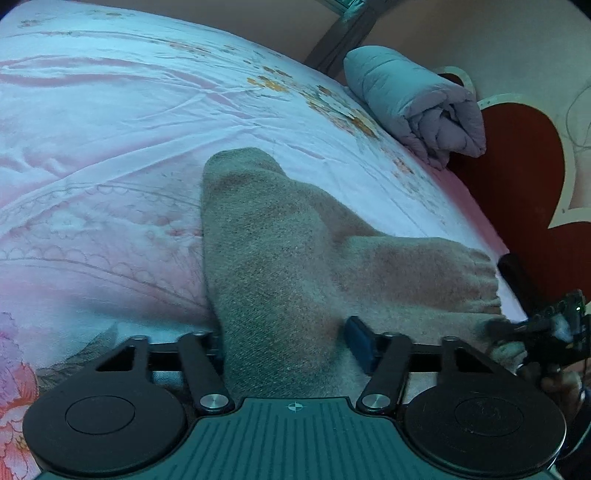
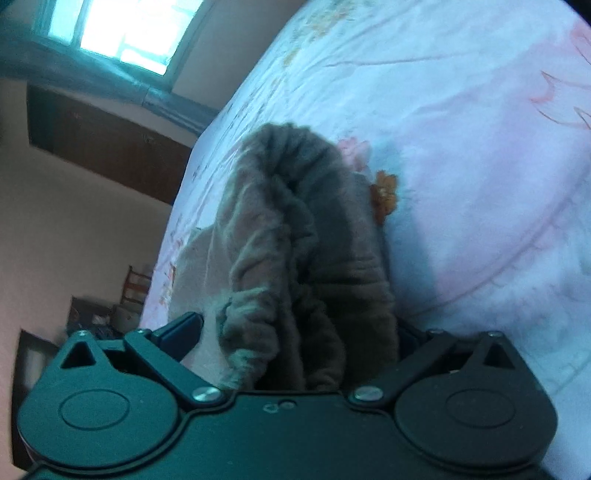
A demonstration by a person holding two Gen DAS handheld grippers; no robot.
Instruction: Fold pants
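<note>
Grey-brown fleece pants (image 1: 280, 236) lie bunched on the floral bedsheet (image 1: 110, 147). A fold of them runs between the fingers of my left gripper (image 1: 288, 332). Its blue right finger (image 1: 360, 343) lies against the cloth, and the left finger is hidden under it. The gathered waistband (image 1: 476, 284) points right, where my right gripper (image 1: 535, 328) meets it. In the right wrist view the ruffled waistband (image 2: 288, 229) stands up between the jaws of my right gripper (image 2: 299, 325). A narrow gap shows beside its left finger (image 2: 181, 332), and cloth hides the right finger.
A rolled lilac-grey quilt (image 1: 417, 99) lies at the head of the bed against a red and cream headboard (image 1: 524, 173). The bed's edge (image 2: 173, 221) drops off to the left in the right wrist view, with dark furniture (image 2: 103, 147) and a window (image 2: 118, 29) beyond.
</note>
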